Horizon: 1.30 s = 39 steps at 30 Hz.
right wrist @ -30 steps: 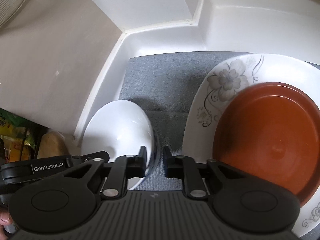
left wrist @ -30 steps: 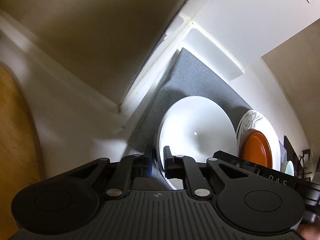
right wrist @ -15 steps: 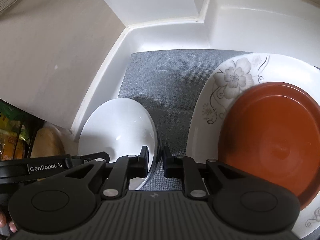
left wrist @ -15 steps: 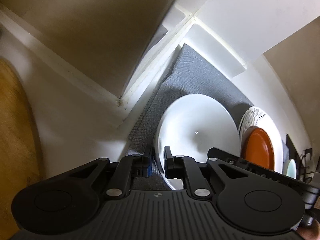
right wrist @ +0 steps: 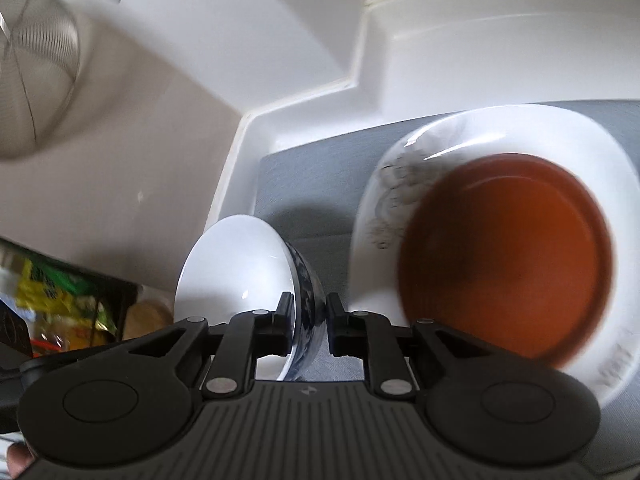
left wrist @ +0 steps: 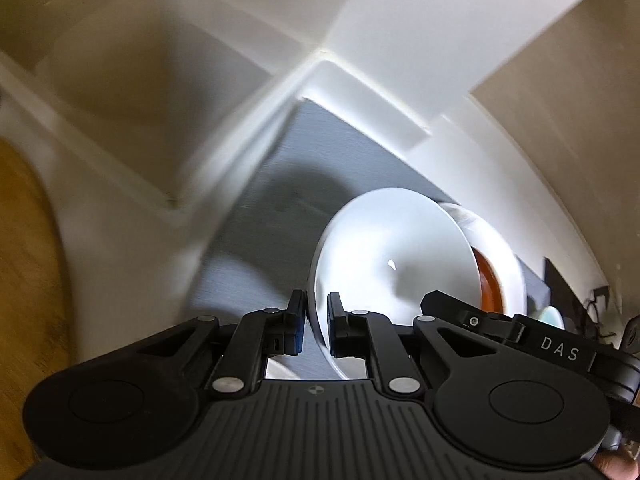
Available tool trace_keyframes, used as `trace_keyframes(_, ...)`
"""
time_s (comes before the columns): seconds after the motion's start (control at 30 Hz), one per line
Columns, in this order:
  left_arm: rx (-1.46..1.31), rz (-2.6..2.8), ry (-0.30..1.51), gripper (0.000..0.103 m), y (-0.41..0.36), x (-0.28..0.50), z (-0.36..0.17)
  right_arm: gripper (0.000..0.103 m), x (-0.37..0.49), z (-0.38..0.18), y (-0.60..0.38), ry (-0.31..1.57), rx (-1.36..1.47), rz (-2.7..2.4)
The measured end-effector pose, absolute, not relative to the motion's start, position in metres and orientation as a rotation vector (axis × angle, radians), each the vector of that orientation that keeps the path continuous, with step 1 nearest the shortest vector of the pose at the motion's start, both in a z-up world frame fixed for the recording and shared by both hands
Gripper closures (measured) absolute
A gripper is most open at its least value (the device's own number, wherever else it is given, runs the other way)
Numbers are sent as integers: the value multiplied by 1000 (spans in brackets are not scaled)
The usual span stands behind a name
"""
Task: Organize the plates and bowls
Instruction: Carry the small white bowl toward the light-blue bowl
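Observation:
A white bowl [left wrist: 392, 264] with a blue pattern on its outside [right wrist: 308, 292] hangs tilted above the grey mat [right wrist: 320, 176]. My left gripper [left wrist: 316, 312] is shut on its near rim. My right gripper [right wrist: 310, 316] pinches the rim from the other side, one finger inside and one against the patterned wall. The right gripper's black body [left wrist: 520, 332] shows behind the bowl in the left wrist view. To the right on the mat lies a white floral plate [right wrist: 580, 140] with an orange-brown plate [right wrist: 508, 256] stacked on it.
White walls [right wrist: 480, 60] of the cabinet shelf close in the mat at the back and left. A metal mesh strainer [right wrist: 36, 76] hangs at the upper left. Colourful packets [right wrist: 60, 300] sit lower left. A wooden surface [left wrist: 24, 280] lies to the left.
Both grippers have risen with the bowl, lifting it off the mat and shifting it toward the stacked plates. The right gripper has rolled a little.

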<state>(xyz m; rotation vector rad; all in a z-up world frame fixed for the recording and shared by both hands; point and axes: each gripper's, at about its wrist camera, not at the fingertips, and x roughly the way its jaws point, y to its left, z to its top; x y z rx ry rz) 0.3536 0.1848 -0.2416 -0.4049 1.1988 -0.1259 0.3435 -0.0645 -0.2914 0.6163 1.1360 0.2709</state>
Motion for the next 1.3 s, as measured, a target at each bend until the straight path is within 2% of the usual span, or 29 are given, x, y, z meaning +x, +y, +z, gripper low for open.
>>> trace_keyframes(0.27, -286, -268, 1217, 91, 94, 355, -210, 83, 312, -248, -147, 1027, 662, 153)
trace_keyframes(0.47, -255, -373, 1260, 91, 19, 358, -208, 83, 280, -237, -218, 979, 704, 45)
trace_keyframes(0.8, -159, -463, 1387, 91, -87, 371, -236, 83, 247, -265, -306, 954, 773, -90)
trace_keyframes(1.3, -53, -371, 1392, 91, -145, 379, -256, 84, 255, -303, -339, 1006, 764, -51)
